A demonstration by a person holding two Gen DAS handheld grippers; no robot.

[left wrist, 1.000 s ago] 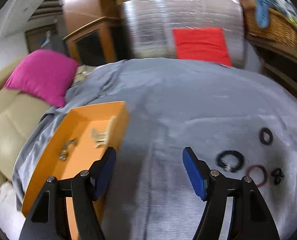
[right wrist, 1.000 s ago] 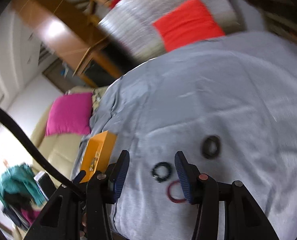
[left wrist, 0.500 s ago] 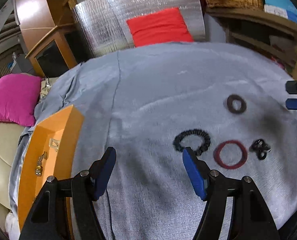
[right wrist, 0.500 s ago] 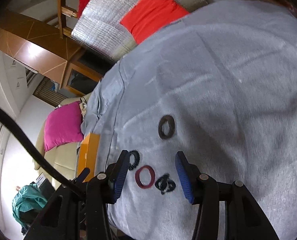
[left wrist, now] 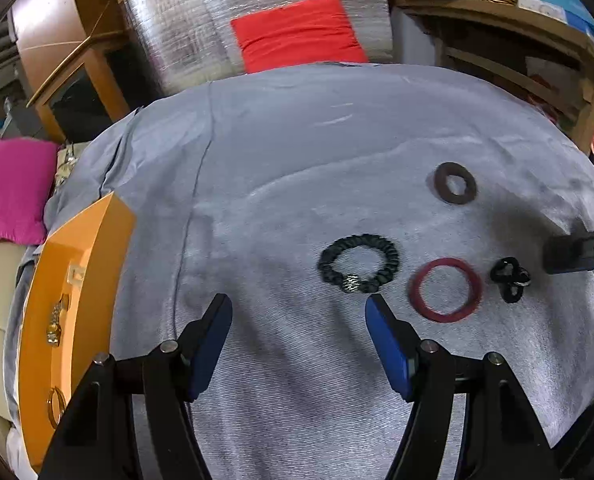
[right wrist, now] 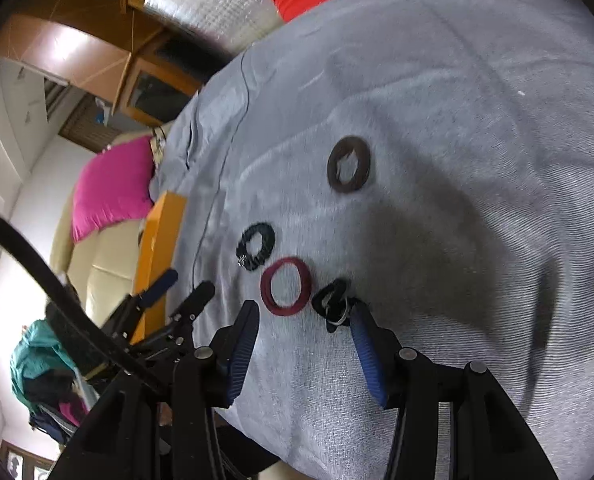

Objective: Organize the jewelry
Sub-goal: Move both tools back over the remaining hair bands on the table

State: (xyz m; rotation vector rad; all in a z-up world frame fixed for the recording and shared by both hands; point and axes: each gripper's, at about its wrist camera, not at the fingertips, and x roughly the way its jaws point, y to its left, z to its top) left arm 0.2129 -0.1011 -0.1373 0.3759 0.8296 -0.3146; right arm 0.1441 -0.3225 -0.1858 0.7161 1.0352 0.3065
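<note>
Your right gripper [right wrist: 303, 322] fingers are apart, empty, near the small black knotted piece [right wrist: 331, 300], maybe touching, so center before squeezing.

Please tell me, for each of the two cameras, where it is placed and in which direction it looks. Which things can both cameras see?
Left wrist: sits on the left gripper, looks down over the grey cloth at the black scrunchie; its own open fingers show, plus the right gripper's tip at the right edge.
Right wrist: sits on the right gripper, looks down at the small black piece; its own open fingers and the left gripper show.
Shared: scrunchie, red ring, brown ring, orange tray.
</note>
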